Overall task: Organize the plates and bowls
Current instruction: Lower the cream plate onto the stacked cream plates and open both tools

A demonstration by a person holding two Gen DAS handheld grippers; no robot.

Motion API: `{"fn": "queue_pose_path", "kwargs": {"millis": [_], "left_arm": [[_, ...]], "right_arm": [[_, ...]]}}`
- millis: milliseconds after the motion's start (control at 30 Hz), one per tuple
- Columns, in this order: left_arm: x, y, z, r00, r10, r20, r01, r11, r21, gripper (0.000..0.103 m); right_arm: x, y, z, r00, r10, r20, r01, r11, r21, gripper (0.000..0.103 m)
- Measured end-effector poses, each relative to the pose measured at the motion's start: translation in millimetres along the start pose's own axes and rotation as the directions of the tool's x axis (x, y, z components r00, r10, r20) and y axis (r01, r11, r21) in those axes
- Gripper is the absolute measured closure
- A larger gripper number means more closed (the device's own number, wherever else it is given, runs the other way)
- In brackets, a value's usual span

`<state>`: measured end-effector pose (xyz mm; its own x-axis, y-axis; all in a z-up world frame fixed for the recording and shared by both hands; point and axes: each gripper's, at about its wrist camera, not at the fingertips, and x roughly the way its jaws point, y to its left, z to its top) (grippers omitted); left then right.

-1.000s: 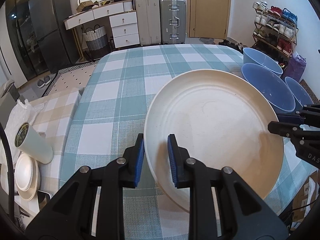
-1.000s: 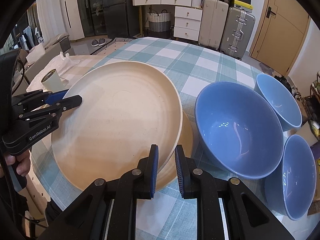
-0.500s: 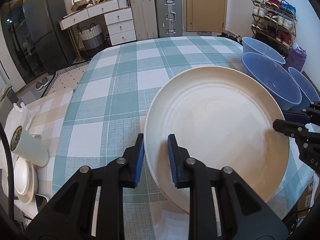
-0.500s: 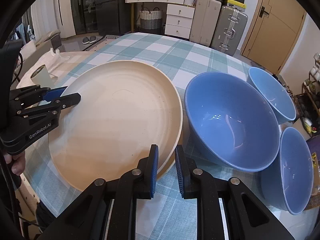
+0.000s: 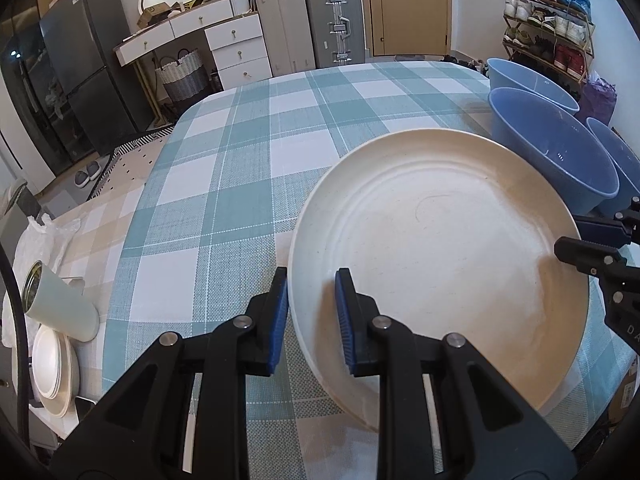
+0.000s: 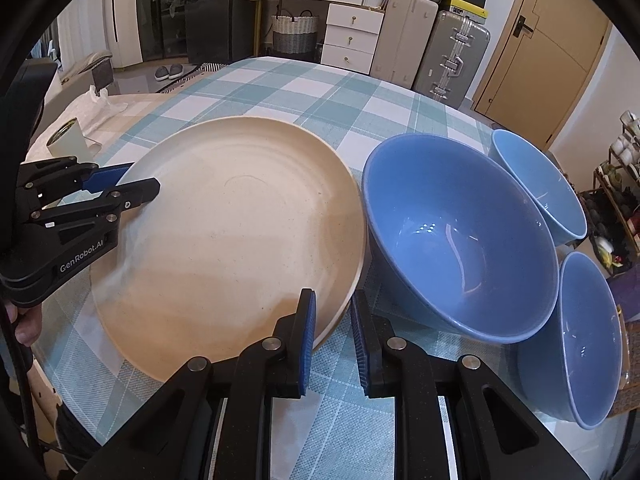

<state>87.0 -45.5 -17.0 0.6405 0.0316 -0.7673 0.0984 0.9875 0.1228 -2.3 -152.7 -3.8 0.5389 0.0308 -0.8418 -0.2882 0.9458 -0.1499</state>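
Observation:
A large cream plate [image 5: 440,264] lies low over the teal checked table [image 5: 248,152], held at opposite rims. My left gripper [image 5: 312,316] is shut on its near-left rim. My right gripper [image 6: 333,334] is shut on the rim [image 6: 240,240] beside the bowls. The edge of a second cream plate [image 5: 348,406] shows just beneath the first. Three blue bowls stand right of the plates: a big one [image 6: 460,240], a smaller one behind it [image 6: 540,184] and one nearer [image 6: 588,336]. Each gripper shows in the other's view, the right gripper [image 5: 580,240] and the left gripper [image 6: 132,184].
A pale cup [image 5: 60,304] lies on its side by stacked small white plates [image 5: 52,364] on a lower beige-checked surface at the left. A hand [image 6: 24,324] holds the left gripper. The table edge runs close in front. Suitcases and drawers stand beyond the table.
The cream plate has come down with both grippers still shut on it. The plate beneath, plainly visible before at its right side, is now almost covered.

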Motion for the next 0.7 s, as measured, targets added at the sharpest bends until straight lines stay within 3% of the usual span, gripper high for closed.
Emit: {"fn": "queue_pose_path", "kwargs": {"millis": [700], "left_arm": [[16, -4, -6, 1.0, 0.013, -0.025, -0.013, 1.0, 0.029, 0.084]], "right_arm": [[19, 4, -3, 0.999, -0.027, -0.029, 0.026, 1.0, -0.013, 0.082]]}}
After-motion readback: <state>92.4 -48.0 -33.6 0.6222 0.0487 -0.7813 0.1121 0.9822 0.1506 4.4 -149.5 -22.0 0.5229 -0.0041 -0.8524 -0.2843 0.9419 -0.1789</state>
